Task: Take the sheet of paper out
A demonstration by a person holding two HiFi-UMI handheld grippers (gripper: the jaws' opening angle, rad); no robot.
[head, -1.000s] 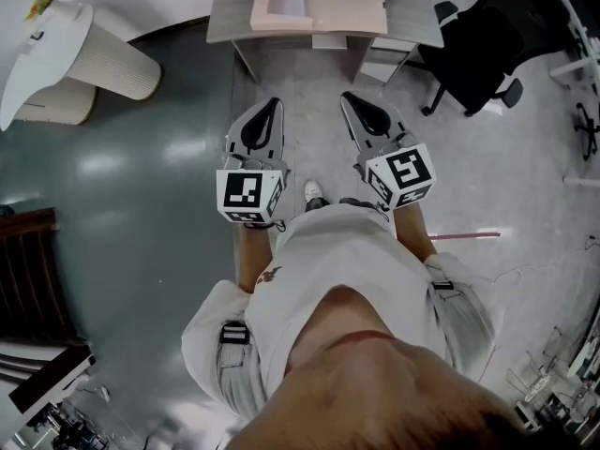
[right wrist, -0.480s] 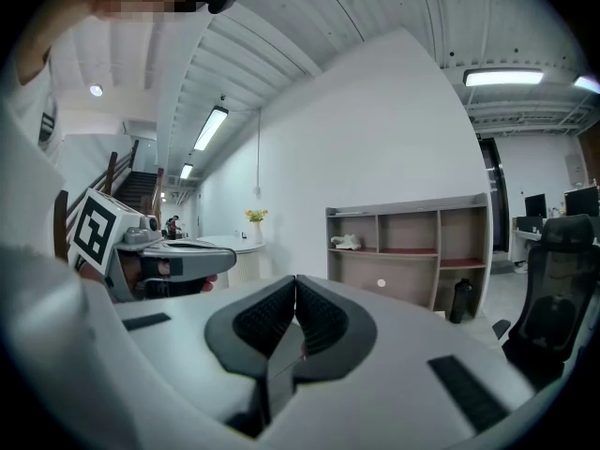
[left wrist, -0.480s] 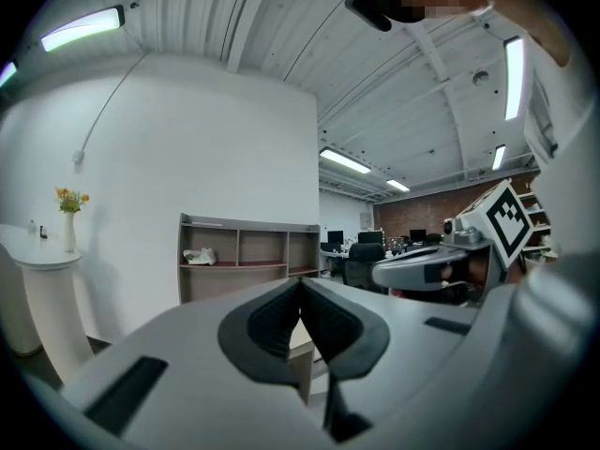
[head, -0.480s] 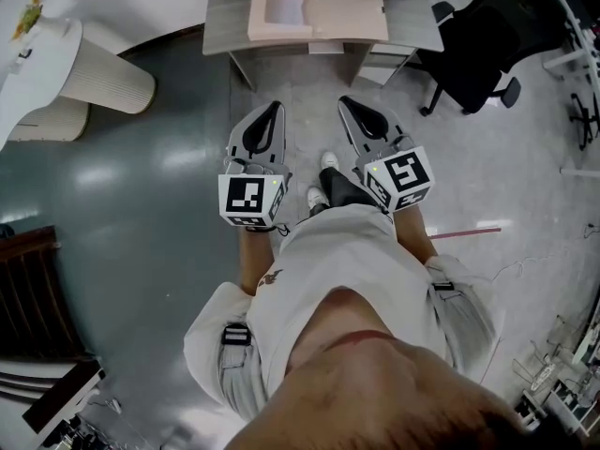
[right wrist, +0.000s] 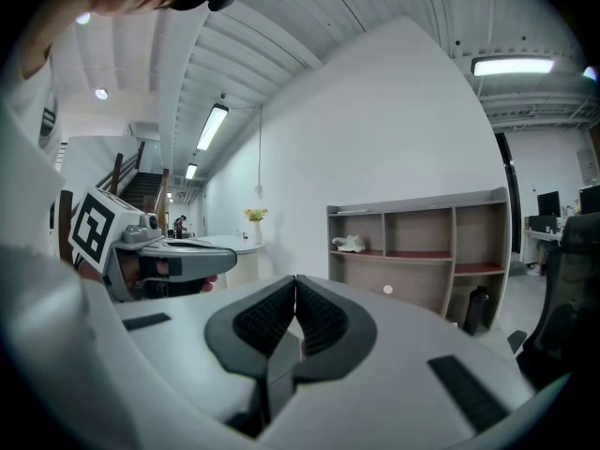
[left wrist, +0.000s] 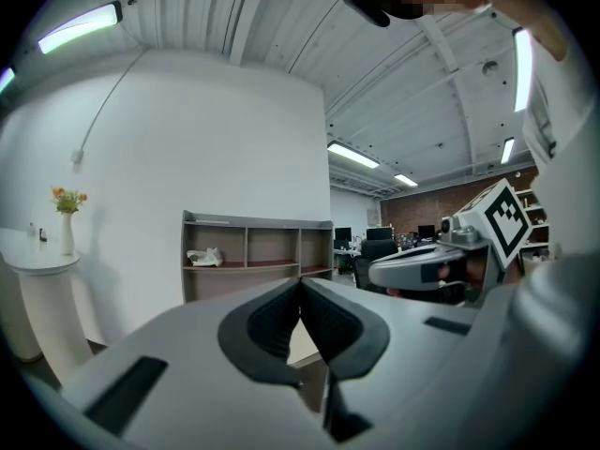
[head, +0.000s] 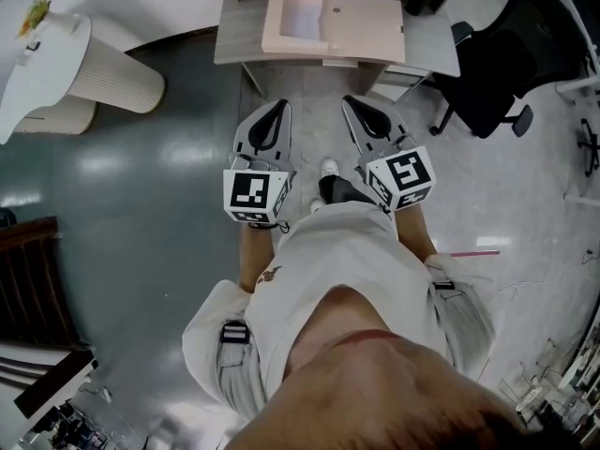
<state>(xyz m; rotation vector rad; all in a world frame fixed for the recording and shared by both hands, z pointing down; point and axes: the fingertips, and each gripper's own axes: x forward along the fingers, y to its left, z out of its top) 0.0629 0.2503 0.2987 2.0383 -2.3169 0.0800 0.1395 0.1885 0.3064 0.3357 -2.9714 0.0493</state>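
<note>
- Sheet of paper (head: 303,17): white, it lay in the recessed left part of the pink case, well ahead of both grippers and touched by neither.
- Desk (head: 234,37): grey, at the top of the head view; it carried the case.
- Pink case (head: 361,28): flat on the desk top, its right part a plain panel.
- Left gripper (head: 278,107): held level above the floor, jaws pressed together with nothing between them.
- Right gripper (head: 350,101): beside the left one but apart from it, jaws likewise closed and empty.
</note>
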